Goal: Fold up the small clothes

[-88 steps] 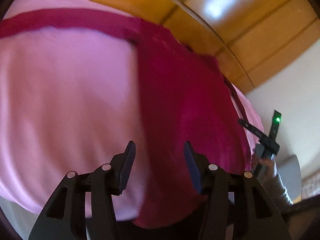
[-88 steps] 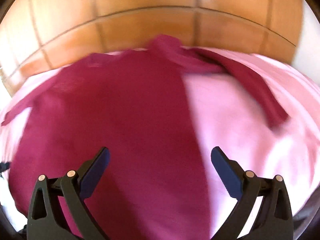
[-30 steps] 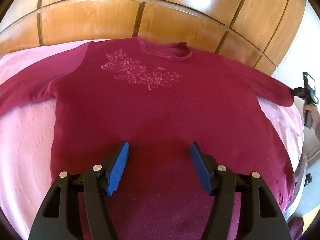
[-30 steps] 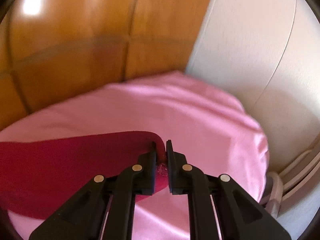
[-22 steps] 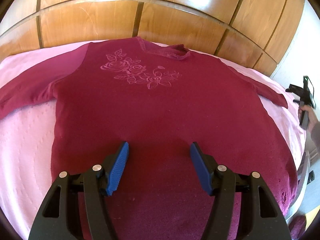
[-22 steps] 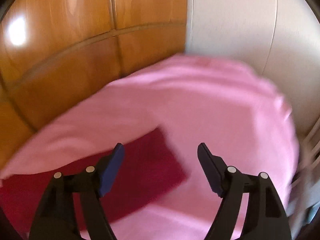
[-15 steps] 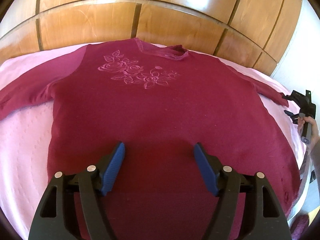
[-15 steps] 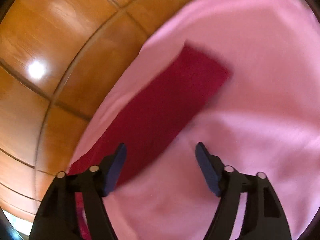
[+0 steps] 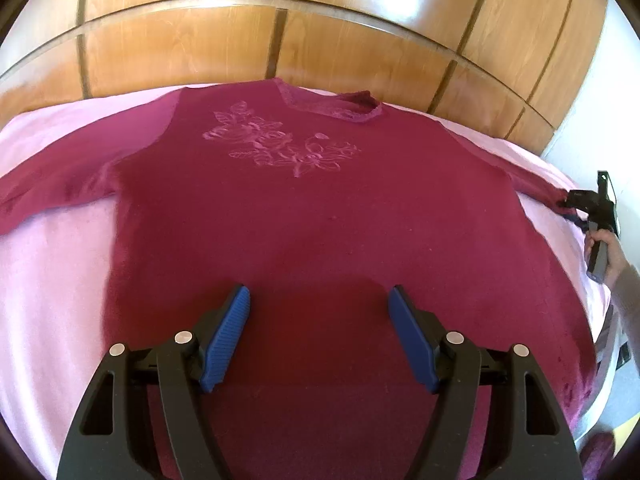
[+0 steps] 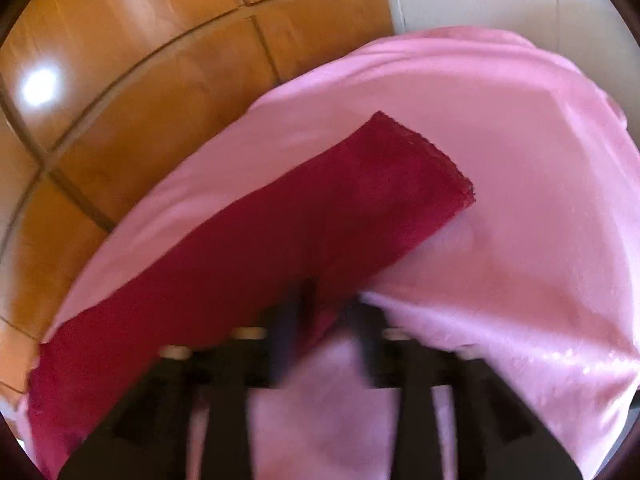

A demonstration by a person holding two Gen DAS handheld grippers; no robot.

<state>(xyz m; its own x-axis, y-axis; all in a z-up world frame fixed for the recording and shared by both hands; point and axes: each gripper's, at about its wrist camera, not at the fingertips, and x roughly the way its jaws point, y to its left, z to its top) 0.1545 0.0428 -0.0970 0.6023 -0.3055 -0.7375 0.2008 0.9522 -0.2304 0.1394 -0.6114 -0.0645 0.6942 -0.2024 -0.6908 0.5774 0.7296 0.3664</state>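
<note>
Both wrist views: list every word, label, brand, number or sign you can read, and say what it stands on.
None: neither view shows readable text.
The maroon sweater bears only an embroidered flower pattern, no letters.
The pink bedcover, the wooden panelling and both grippers, left gripper and right gripper, show no label; the right wrist view is motion-blurred.

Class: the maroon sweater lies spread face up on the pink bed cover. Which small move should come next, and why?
Probably close the right gripper on the sleeve near its cuff: its jaws are closing with the sleeve edge between them, and the sweater lies flat, ready for folding inward.
</note>
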